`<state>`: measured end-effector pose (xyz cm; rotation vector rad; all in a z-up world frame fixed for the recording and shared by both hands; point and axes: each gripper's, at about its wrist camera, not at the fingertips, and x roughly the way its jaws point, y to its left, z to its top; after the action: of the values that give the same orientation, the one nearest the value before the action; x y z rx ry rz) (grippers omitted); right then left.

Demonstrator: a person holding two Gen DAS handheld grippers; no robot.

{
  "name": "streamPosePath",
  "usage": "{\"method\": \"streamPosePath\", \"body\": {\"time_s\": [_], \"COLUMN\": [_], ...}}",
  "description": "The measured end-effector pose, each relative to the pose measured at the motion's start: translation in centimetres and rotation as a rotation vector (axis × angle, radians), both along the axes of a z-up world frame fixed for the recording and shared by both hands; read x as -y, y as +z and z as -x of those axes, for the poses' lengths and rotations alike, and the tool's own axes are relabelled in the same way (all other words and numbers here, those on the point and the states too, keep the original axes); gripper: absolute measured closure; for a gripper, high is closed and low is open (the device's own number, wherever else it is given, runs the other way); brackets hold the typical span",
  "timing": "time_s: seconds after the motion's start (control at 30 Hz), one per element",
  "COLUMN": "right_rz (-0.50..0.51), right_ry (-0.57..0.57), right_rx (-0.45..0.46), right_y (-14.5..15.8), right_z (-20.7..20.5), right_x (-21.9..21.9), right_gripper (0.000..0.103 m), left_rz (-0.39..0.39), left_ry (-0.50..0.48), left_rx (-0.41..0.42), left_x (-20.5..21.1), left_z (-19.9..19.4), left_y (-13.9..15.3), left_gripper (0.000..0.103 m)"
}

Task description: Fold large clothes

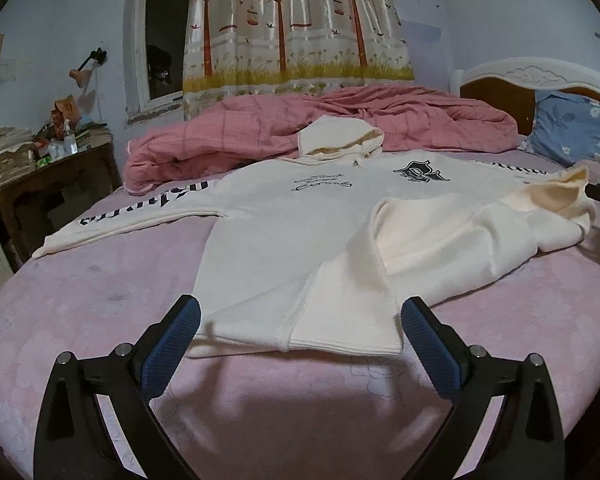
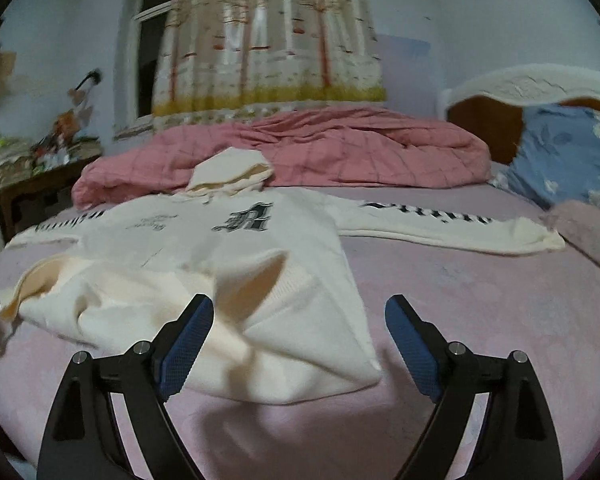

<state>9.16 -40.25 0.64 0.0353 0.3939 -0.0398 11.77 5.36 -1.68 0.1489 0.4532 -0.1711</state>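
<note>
A cream hoodie [image 1: 284,236] is lying front-up on the bed [image 1: 100,300], its hem corner flopping over at 3 o'clock, both sleeves still outstretched; the left tool [image 1: 300,320] and right tool [image 2: 300,316] are hovering spread, empty, folding barely starting

A big bed [image 1: 100,300] with a pink sheet holds everything. A white hoodie [image 1: 292,232] lies flat on it with its sleeves spread out and its hood at the far end. One bottom corner is folded over and bunched up. Behind it lies a rumpled pink blanket [image 1: 300,120]. A blue flowered pillow [image 1: 576,124] rests by the headboard.
</note>
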Motion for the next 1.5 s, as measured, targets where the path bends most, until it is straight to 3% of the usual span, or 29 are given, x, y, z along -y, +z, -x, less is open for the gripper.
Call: {"method": "streamPosePath", "body": {"time_s": [0.1, 0.17, 0.23, 0.27, 0.37, 0.5, 0.6, 0.8, 0.87, 0.93, 1.0, 1.03, 1.1, 1.23, 1.27, 1.3, 1.33, 1.37, 1.4, 1.43, 1.5], "right_rz": [0.066, 0.139, 0.152, 0.125, 0.044, 0.041, 0.061, 0.064, 0.063, 0.061, 0.052, 0.042, 0.003, -0.081, -0.091, -0.095, -0.089, -0.077, -0.064, -0.035, 0.033], "right_ry": [0.060, 0.026, -0.018, -0.020, -0.046, -0.069, -0.076, -0.084, -0.087, -0.093, -0.105, -0.114, -0.122, -0.097, -0.096, -0.098, -0.098, -0.089, -0.046, -0.066, -0.112], "right_rx": [-0.042, -0.079, -0.139, -0.178, -0.248, -0.271, -0.271, -0.265, -0.256, -0.250, -0.236, -0.222, -0.193, -0.220, -0.237, -0.267, -0.280, -0.287, -0.285, -0.261, -0.136], "right_y": [-0.6, -1.2, -1.9, -2.2, -3.2, -3.6, -3.6, -3.5, -3.4, -3.3, -3.1, -2.9, -2.4, -2.6, -2.9, -3.3, -3.5, -3.7, -3.7, -3.5, -2.1], "right_z": [-0.7, -1.8, -3.4, -4.2, -5.5, -6.1, -6.0, -6.0, -5.8, -5.8, -5.4, -5.1, -4.3, -4.1, -4.2, -4.4, -4.5, -4.6, -4.7, -4.5, -3.1], "right_x": [-1.4, -2.0, -1.7, -1.2, 0.5, 0.8, 0.4, 0.4, 0.5, 0.7, 0.9, 1.2, 1.8, 2.7, 2.8, 2.8, 2.7, 2.5, 2.0, 1.7, 1.0], "right_gripper": [0.014, 0.016, 0.047, 0.072, 0.086, 0.087, 0.087, 0.087, 0.086, 0.084, 0.075, 0.071, 0.051, 0.048, 0.048, 0.050, 0.056, 0.089, 0.096, 0.096, 0.098], "left_rz": [-0.019, -0.052, -0.083, -0.092, -0.141, -0.223, -0.284, -0.159, -0.116, -0.057, 0.021, 0.055, 0.104, 0.112, 0.142, 0.178, 0.197, 0.211, 0.252, 0.291, 0.279], "left_ry": [-0.022, -0.053, -0.095, -0.136, -0.204, -0.143, 0.007, 0.092, 0.132, 0.125, 0.080, 0.054, 0.019, 0.063, 0.066, 0.055, 0.074, 0.093, 0.099, 0.122, 0.127], "left_rx": [0.012, 0.013, -0.006, -0.030, -0.065, -0.098, -0.092, 0.013, 0.009, -0.049, -0.115, -0.149, -0.214, -0.360, -0.402, -0.418, -0.400, -0.371, -0.321, -0.260, -0.158], "left_x": [0.3, 0.6, 1.1, 1.2, 2.2, 3.4, 3.6, 0.3, -1.4, -3.0, -4.1, -4.5, -4.9, -5.1, -5.5, -5.7, -6.1, -6.5, -7.1, -7.8, -7.8], "left_z": [0.3, 0.5, 0.6, 0.5, 0.5, -0.6, -2.2, -5.3, -7.0, -8.4, -8.5, -8.5, -8.2, -9.0, -9.4, -9.6, -9.1, -8.7, -8.1, -7.3, -5.9], "left_y": [0.0, -0.1, -0.3, -0.5, -1.1, -1.9, -2.0, 2.0, 2.9, 2.8, 2.0, 1.6, 0.5, -1.7, -2.3, -2.6, -2.4, -2.0, -1.2, -0.2, 1.7], "left_gripper": [0.003, 0.003, 0.002, 0.002, 0.002, 0.001, 0.005, 0.030, 0.031, 0.031, 0.031, 0.026, 0.016, 0.014, 0.019, 0.040, 0.072, 0.091, 0.090, 0.091, 0.091]}}
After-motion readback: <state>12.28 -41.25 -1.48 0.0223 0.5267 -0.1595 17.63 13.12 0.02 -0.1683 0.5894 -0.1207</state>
